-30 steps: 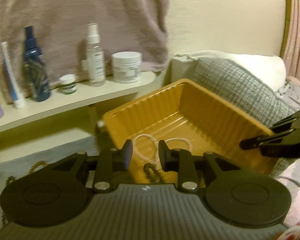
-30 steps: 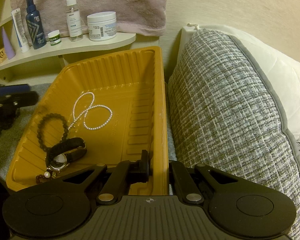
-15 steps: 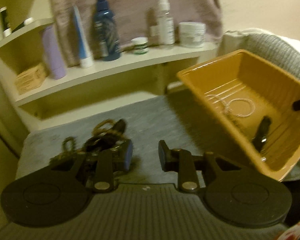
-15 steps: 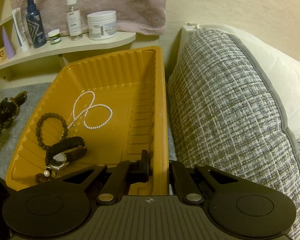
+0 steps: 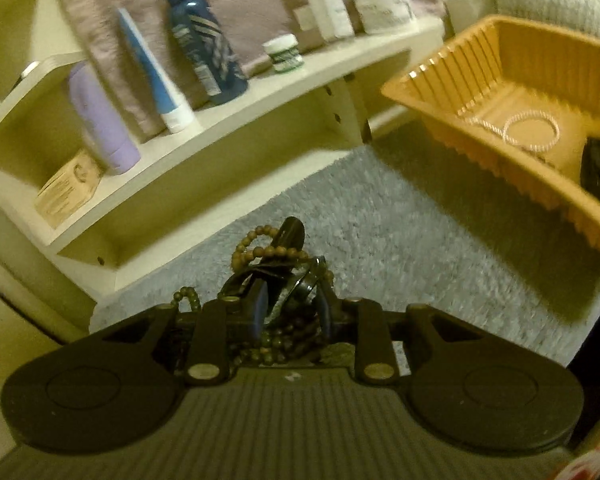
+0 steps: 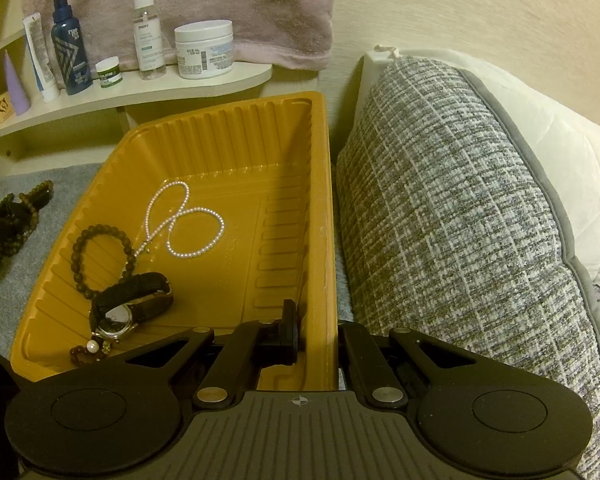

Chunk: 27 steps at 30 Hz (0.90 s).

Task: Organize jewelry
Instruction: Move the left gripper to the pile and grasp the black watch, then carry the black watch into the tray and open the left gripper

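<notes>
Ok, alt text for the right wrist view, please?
The right gripper is shut on the side wall of an orange tray that holds a pearl necklace, a beaded bracelet and a wristwatch. A grey woven cushion lies beside it.

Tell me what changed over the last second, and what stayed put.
The left tongs swung away from the yellow tray and came down over the jewelry pile on the grey mat; the pile now sits between the pads, not clearly pinched. Unchanged: the right tongs stay clamped on the tray's wall, and the pearl necklace, bead bracelet and watch lie where they were.
</notes>
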Each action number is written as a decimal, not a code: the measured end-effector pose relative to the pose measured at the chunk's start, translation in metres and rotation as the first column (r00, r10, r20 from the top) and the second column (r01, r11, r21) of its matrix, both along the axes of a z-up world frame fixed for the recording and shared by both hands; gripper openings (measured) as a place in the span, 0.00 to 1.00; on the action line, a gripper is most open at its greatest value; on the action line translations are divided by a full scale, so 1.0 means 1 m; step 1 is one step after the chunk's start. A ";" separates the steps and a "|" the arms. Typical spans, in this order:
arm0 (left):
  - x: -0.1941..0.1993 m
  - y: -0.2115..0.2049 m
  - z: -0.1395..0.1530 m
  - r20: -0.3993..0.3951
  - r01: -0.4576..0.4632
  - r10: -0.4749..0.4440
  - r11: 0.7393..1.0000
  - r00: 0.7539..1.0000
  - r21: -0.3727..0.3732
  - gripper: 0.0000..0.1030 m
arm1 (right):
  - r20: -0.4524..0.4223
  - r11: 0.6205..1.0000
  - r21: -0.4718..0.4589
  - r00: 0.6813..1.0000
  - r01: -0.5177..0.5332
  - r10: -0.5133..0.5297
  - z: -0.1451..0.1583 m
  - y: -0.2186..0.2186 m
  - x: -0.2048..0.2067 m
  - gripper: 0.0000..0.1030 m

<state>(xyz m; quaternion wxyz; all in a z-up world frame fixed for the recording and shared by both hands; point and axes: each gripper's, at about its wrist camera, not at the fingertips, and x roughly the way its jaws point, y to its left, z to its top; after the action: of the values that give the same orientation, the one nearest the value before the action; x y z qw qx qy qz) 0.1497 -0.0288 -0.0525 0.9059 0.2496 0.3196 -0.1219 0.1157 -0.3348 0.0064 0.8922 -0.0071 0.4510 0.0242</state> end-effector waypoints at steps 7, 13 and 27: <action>0.006 -0.007 -0.010 -0.007 0.075 -0.075 0.993 0.997 0.090 0.14 | -0.002 1.000 -0.002 1.000 0.000 0.000 -0.001 -0.001 0.001 0.03; 0.002 -0.004 -0.006 0.013 0.066 -0.067 0.994 0.998 0.090 0.10 | -0.002 1.000 -0.004 1.000 -0.003 0.003 -0.001 -0.001 0.002 0.03; -0.004 0.004 0.030 0.122 0.027 -0.030 0.999 0.992 0.026 0.08 | -0.001 1.000 -0.006 1.000 -0.004 0.004 0.000 0.000 0.002 0.03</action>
<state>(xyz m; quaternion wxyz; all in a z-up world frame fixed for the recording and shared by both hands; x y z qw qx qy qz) 0.1460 -0.0245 -0.0223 0.9189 0.2722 0.2612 -0.1156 0.1182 -0.3352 0.0064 0.8918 -0.0106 0.4515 0.0248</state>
